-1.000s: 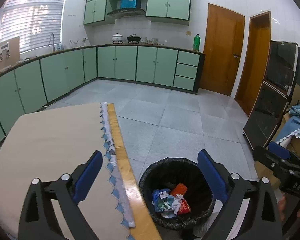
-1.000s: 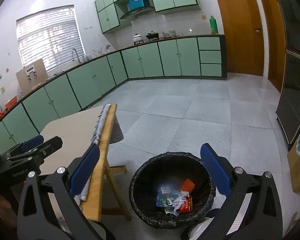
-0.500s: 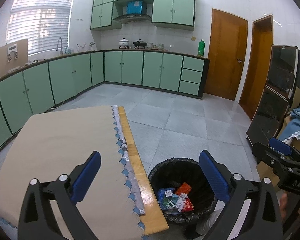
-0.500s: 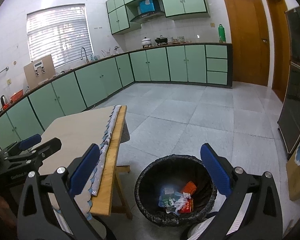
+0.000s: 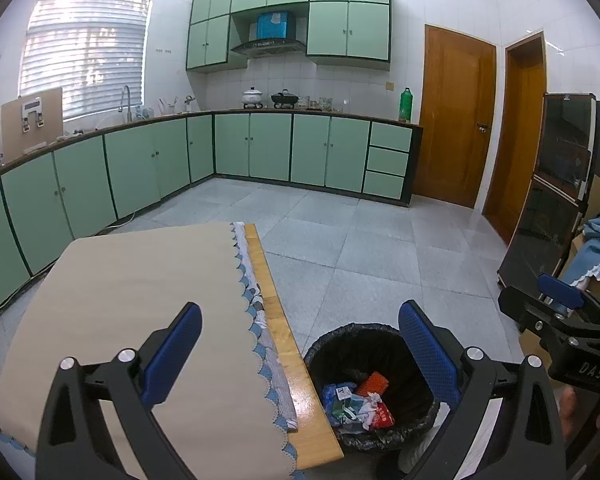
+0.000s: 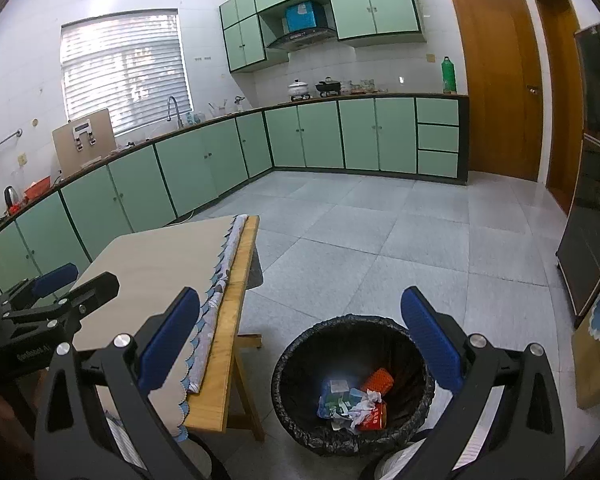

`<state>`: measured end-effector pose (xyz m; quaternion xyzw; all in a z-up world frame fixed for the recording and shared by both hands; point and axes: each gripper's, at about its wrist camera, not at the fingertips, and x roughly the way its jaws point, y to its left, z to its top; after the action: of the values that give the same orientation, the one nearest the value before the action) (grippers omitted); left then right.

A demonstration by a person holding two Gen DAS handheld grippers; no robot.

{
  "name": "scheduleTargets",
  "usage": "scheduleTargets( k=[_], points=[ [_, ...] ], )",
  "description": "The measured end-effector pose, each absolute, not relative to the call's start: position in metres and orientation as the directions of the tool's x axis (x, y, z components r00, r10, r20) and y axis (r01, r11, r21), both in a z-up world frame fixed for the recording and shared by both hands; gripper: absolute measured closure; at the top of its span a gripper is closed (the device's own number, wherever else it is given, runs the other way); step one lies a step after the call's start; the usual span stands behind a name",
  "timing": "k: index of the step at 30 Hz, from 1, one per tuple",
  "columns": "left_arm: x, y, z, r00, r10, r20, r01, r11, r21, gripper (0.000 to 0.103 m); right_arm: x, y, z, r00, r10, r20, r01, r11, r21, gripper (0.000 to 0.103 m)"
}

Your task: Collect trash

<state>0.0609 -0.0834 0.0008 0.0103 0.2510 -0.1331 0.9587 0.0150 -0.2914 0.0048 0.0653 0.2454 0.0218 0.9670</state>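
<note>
While both are being held wide open and empty, the trash (image 6: 354, 400) is lying in the bin (image 6: 296, 364) — below the right hand-held gripper (image 6: 300, 340), the left hand-held gripper (image 5: 296, 346) being offset over the counter (image 5: 268, 280).

The left gripper (image 5: 300, 356) hangs with jaws spread wide and empty above the tabletop's (image 5: 278, 320) right edge. Just beside that edge, on the floor, a black-lined trash bin (image 5: 340, 344) holds crumpled wrappers (image 5: 356, 406). The right gripper (image 5: 560, 312) shows at far right.
</note>
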Motion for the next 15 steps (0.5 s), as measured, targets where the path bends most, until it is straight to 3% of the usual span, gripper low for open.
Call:
scheduleTargets(
  k=[15],
  points=[
    [0.0594,-0.0801,0.0029,0.845,-0.241,-0.477,0.253,0.967,-0.04,0.006,0.0174,-0.2855,0.0056,0.878,0.079,-0.472,-0.018,0.991,0.132,0.005]
  ],
)
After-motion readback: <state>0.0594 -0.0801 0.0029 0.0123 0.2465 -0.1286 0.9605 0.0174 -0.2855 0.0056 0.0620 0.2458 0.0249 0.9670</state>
